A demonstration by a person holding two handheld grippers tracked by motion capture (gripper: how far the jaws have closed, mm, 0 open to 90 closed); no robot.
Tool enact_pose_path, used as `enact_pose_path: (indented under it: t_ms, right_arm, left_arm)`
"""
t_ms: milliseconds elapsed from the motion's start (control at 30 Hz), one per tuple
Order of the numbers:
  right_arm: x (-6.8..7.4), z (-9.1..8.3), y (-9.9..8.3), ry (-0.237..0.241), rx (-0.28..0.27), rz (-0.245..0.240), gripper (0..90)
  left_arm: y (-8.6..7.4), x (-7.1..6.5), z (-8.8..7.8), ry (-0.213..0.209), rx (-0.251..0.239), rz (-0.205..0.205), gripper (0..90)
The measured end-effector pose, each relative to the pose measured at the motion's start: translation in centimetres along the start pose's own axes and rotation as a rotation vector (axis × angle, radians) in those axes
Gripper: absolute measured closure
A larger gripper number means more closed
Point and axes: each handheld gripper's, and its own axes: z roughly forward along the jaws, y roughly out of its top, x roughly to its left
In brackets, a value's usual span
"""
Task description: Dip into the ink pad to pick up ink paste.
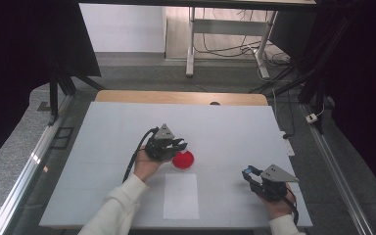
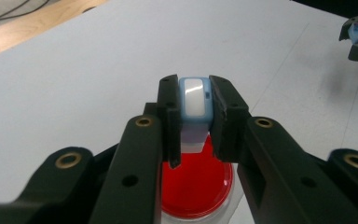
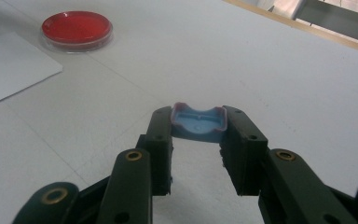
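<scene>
A small light-blue block with a white face point(image 2: 194, 99) is pinched in my left gripper point(image 2: 195, 105), shut on it right above a red round dish point(image 2: 196, 189). In the high view that left gripper point(image 1: 177, 145) hovers at the dish's point(image 1: 183, 160) upper left edge, near the table's middle. A shallow blue cap with a pinkish rim point(image 3: 198, 122) sits between the pads of my right gripper point(image 3: 198, 125), which is shut on it. That right gripper point(image 1: 249, 173) rests low at the front right, well away from the dish point(image 3: 77, 27).
A white paper sheet point(image 1: 181, 196) lies just in front of the dish, near the table's front edge. The white mat point(image 1: 117, 127) covers the table, with a wooden strip point(image 1: 176, 96) showing at the far edge. Frame legs and cables stand beyond.
</scene>
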Motion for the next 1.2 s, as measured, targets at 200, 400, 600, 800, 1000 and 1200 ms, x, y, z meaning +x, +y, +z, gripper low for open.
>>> enact_pose_path:
  t_ms: [200,400,600,800,1000,1200]
  right_arm:
    - [0.0,0.0,0.0,0.0,0.006,-0.005,64.4]
    - [0.1,0.1,0.0,0.002,0.008,-0.013,64.4]
    - [0.1,0.1,0.0,0.006,0.007,-0.015,64.4]
    - [0.1,0.1,0.0,0.006,0.007,-0.015,64.4]
    - [0.1,0.1,0.0,0.005,0.009,-0.015,64.4]
    - [0.1,0.1,0.0,0.004,0.01,-0.017,64.4]
  left_arm:
    - [-0.2,0.3,0.7,0.005,0.032,-0.003,75.0]
    - [-0.6,0.3,1.3,0.019,0.069,0.007,75.0]
    - [-1.0,0.5,1.8,0.021,0.091,0.003,75.0]
    - [-1.3,0.6,2.2,0.019,0.106,0.001,75.0]
    - [-1.5,0.6,2.5,0.018,0.114,-0.002,75.0]
    - [-1.4,0.6,2.5,0.017,0.114,0.003,75.0]
